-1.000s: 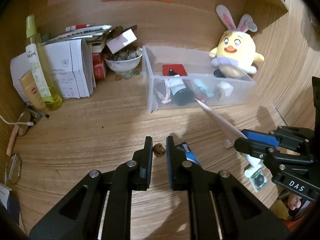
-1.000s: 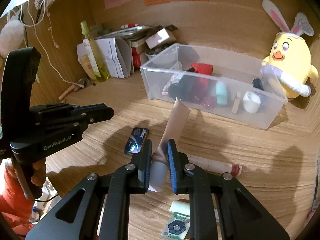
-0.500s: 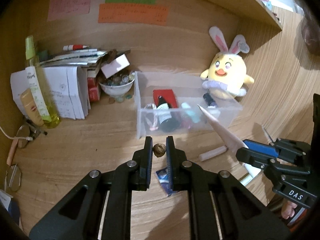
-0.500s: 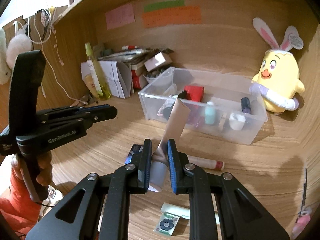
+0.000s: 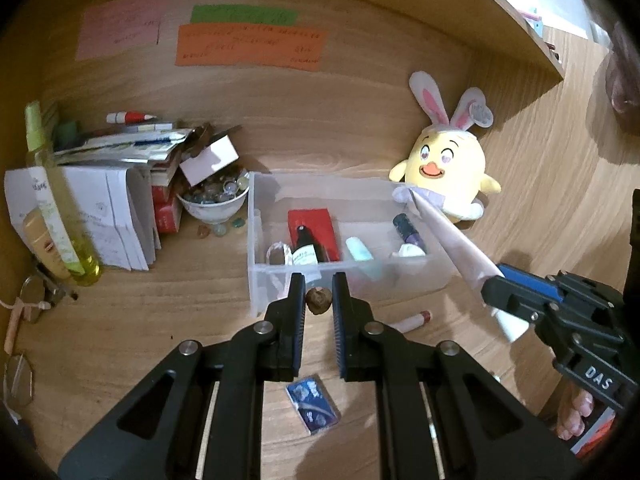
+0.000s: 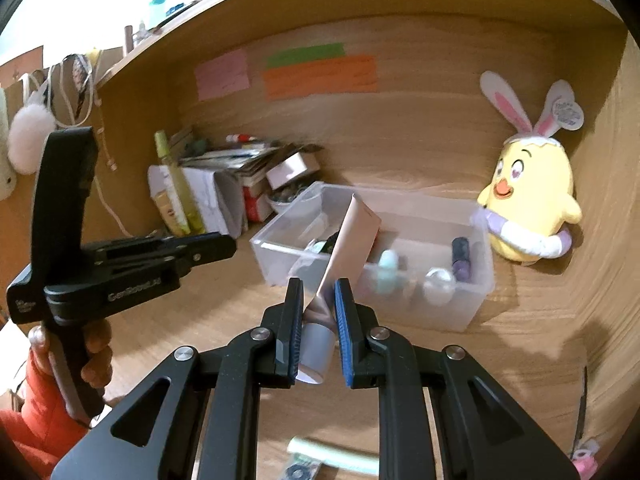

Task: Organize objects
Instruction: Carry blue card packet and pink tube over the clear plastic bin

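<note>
warm dim light | fisheye edges dark, bent | right view motion-blurred | soft shadows

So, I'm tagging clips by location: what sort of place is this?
Probably a home desk nook under a shelf: sticky notes on the wooden back panel, a stack of papers and booklets, a plush chick, and a clear bin of toiletries.

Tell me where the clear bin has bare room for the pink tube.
In the clear bin, the back strip along the far wall looks bare. The front is crowded: red box, dark bottle, mint tube, purple bottle.
</note>
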